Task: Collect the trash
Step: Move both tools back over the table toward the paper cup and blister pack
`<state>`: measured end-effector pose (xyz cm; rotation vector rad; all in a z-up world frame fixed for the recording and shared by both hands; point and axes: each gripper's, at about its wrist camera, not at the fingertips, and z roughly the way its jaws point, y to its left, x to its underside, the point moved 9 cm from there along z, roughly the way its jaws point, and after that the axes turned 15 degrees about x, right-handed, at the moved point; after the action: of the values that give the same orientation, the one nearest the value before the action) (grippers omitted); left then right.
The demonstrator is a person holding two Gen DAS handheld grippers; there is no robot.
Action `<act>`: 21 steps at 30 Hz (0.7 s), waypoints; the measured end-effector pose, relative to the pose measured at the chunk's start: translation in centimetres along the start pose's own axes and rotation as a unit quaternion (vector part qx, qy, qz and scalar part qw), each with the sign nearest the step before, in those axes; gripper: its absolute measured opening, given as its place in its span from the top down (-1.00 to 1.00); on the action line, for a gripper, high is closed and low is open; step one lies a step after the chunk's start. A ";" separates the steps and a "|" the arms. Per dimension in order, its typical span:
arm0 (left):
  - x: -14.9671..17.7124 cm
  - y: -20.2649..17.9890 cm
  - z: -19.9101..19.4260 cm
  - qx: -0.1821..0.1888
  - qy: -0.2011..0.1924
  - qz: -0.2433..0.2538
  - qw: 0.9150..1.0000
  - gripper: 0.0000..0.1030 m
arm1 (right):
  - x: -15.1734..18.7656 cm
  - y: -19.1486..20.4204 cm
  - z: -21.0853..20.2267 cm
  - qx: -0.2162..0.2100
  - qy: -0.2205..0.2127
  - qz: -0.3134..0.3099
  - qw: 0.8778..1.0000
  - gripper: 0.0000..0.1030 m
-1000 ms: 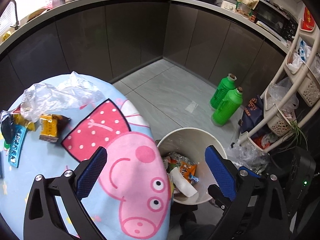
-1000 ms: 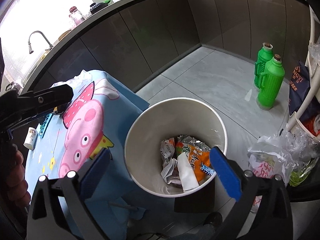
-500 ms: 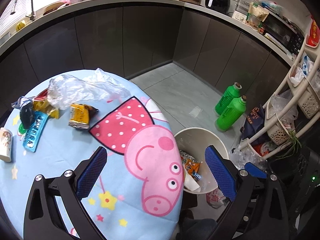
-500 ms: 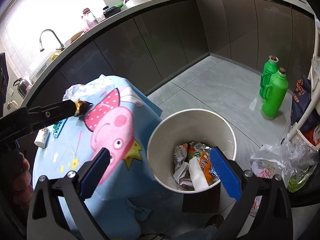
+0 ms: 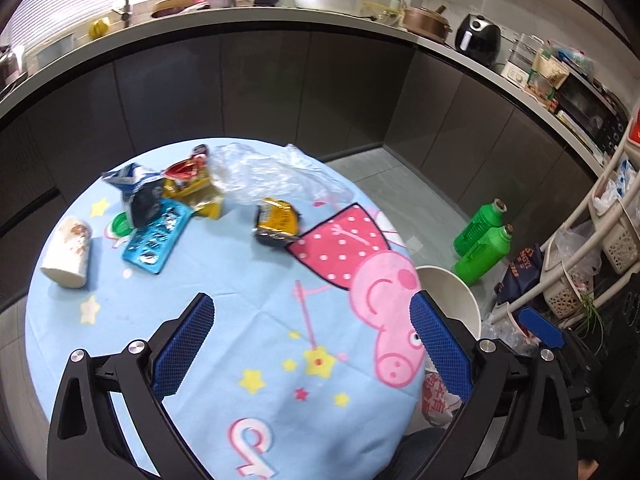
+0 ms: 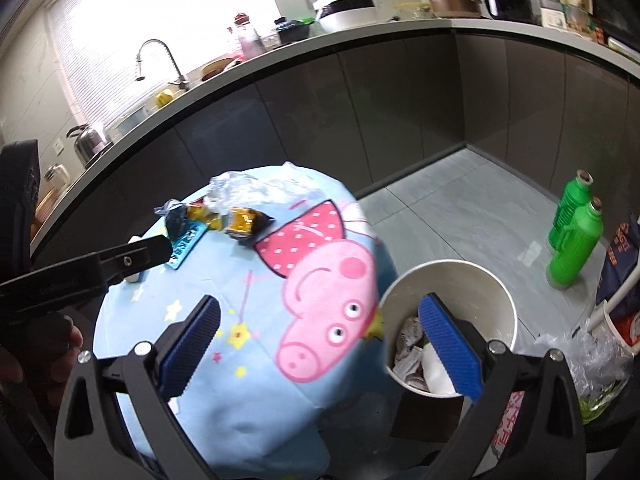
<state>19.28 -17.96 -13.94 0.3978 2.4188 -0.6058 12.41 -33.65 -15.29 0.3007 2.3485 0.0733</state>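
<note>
Left hand-held gripper point(image 5: 312, 342) and right hand-held gripper point(image 6: 320, 340) both gape wide, empty, above the desk point(image 5: 224, 280); wrappers point(image 5: 276, 222) sit far side, bin point(image 6: 484, 280) beside holds trash; wrapper print unreadable.

Left gripper point(image 5: 312, 334): black angular frame, triangular cut-outs, silver screws, blue cross-hatched finger pads point(image 5: 183, 346). Right gripper point(image 6: 318, 338): identical black frame, silver screws, blue textured pads point(image 6: 450, 346). Hand point(image 6: 24, 354): no sleeve discernible.
</note>
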 end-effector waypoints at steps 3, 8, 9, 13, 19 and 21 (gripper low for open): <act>0.3 2.1 -1.4 -0.009 -0.008 -0.015 1.000 -0.84 | -0.2 2.3 -0.3 -0.010 -0.001 -0.017 1.000 -0.94; 0.9 6.4 -3.6 -0.031 -0.020 -0.041 0.998 -0.84 | -0.2 6.0 -0.3 -0.028 0.006 -0.045 0.999 -0.94; 1.1 7.4 -4.1 -0.036 -0.022 -0.050 0.998 -0.84 | -0.1 7.0 0.0 -0.033 0.011 -0.051 0.998 -0.94; 1.7 11.5 -5.2 -0.049 -0.023 -0.086 0.995 -0.84 | -0.1 10.4 1.5 -0.054 0.035 -0.068 0.996 -0.94; 2.8 17.0 -6.1 -0.068 -0.022 -0.124 0.990 -0.84 | -1.1 13.9 5.2 -0.049 0.058 -0.082 0.994 -0.93; 2.9 18.7 -6.4 -0.074 -0.023 -0.132 0.988 -0.84 | -1.8 14.6 6.5 -0.045 0.061 -0.083 0.994 -0.91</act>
<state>21.61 1.60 -17.28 0.0004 2.4718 -0.5342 21.01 -20.12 -16.65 0.0586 2.4734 0.1199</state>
